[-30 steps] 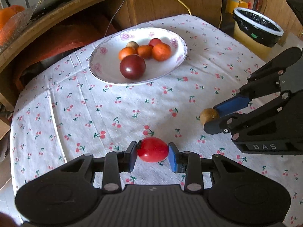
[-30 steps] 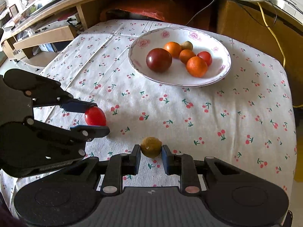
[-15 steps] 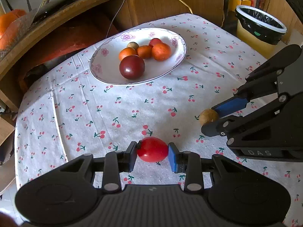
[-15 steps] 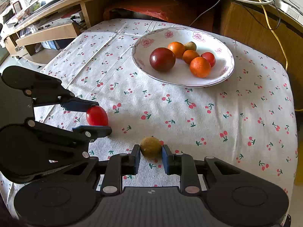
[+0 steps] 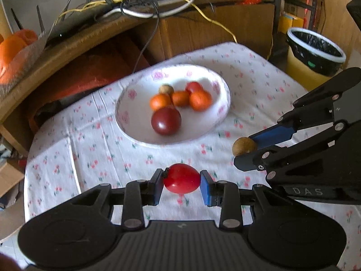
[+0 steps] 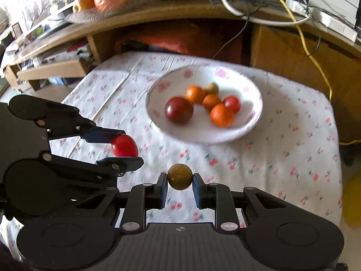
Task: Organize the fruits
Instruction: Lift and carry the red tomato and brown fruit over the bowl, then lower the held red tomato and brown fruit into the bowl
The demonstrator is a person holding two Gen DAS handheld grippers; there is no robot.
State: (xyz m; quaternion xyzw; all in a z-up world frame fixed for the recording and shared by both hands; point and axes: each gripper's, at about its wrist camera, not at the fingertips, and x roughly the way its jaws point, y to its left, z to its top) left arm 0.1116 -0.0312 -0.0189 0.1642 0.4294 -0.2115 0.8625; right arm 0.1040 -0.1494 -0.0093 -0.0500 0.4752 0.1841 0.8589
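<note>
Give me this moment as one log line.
left gripper: shut on red tomato | right gripper: shut on brown fruit | both short of plate | plate: six fruits

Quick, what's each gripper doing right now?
Left gripper: closed on the red tomato.
Right gripper: closed on the small brown fruit.

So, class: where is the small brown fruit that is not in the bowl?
The brown fruit is clamped in the right gripper, above the tablecloth, short of the bowl and right of the red tomato.
</note>
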